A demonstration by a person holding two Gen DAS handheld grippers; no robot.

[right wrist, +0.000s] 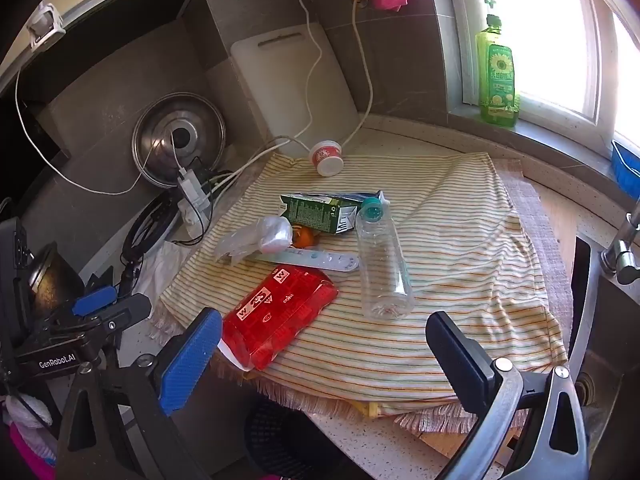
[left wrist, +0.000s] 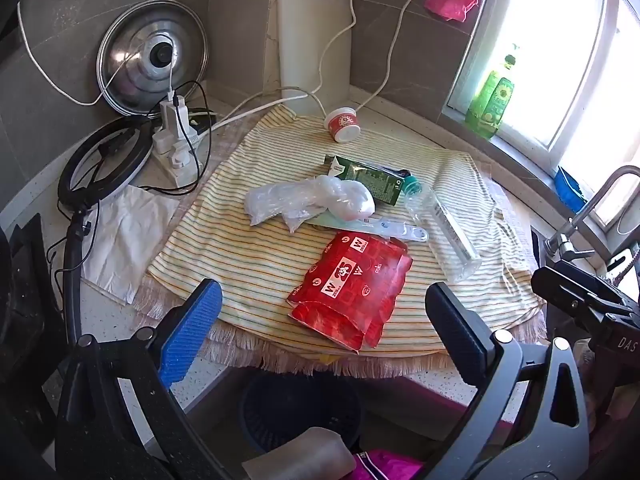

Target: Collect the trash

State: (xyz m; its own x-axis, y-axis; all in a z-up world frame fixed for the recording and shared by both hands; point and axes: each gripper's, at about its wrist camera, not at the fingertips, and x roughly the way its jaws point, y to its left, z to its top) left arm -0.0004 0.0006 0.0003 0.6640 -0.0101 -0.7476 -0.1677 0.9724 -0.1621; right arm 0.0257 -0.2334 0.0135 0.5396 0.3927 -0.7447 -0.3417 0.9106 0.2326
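Note:
Trash lies on a striped cloth (left wrist: pixel 248 264) (right wrist: pixel 460 240): a red snack bag (left wrist: pixel 352 288) (right wrist: pixel 276 312), a clear plastic bottle (left wrist: pixel 444 232) (right wrist: pixel 384 264) on its side, a green carton (left wrist: pixel 368 178) (right wrist: pixel 320 210), crumpled clear plastic (left wrist: pixel 308 202) (right wrist: pixel 256 240), a flat pale wrapper (left wrist: pixel 384 230) (right wrist: pixel 312 258), a small red-and-white cup (left wrist: pixel 342 124) (right wrist: pixel 326 158) and an orange piece (right wrist: pixel 306 236). My left gripper (left wrist: pixel 324 320) is open and empty, near the red bag. My right gripper (right wrist: pixel 324 348) is open and empty at the cloth's front edge.
A dark mesh bin (left wrist: pixel 300 412) (right wrist: pixel 280 436) stands below the counter edge. A pot lid (left wrist: pixel 152 56), power strip (left wrist: pixel 176 140) with cables, ring light (left wrist: pixel 100 160) and white cutting board (left wrist: pixel 316 40) are at the back. A faucet (left wrist: pixel 588 216) and sink are at the right, and a green soap bottle (right wrist: pixel 498 72) on the sill.

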